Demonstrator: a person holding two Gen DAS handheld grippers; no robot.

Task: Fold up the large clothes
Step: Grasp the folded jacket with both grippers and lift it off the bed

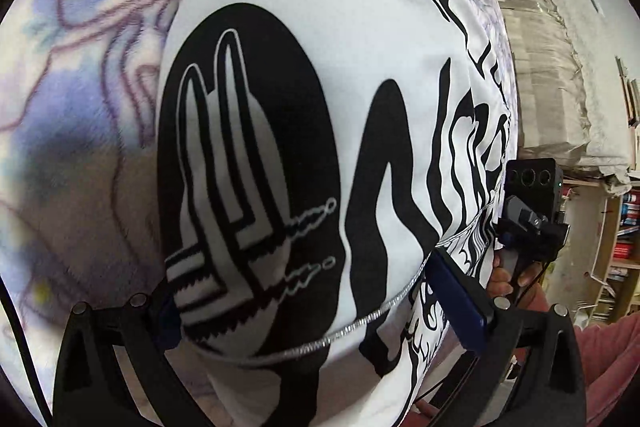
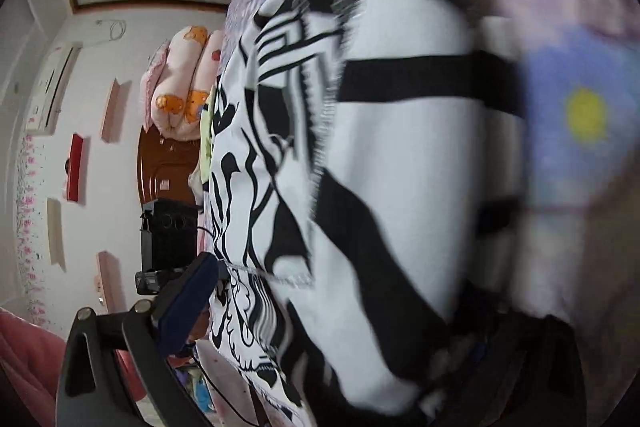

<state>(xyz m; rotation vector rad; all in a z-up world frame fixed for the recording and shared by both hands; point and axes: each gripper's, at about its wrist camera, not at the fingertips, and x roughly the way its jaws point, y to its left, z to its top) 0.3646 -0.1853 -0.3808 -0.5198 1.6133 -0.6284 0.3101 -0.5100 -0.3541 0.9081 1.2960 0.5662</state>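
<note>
Both tools clamp garment [image 1: 360,75]: left tool [image 1: 320,311], right tool [image 2: 320,311].

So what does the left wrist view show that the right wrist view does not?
Only the left wrist view shows the stacked white bundles and a bookshelf at the right, plus the silver chain print on the garment. Only the right wrist view shows a wall with an air conditioner, small wall shelves, a folded bear-print quilt and a brown wooden headboard. Both show the black-and-white garment lying over the floral blanket, held in each gripper's jaws, and the other gripper beside it.
</note>
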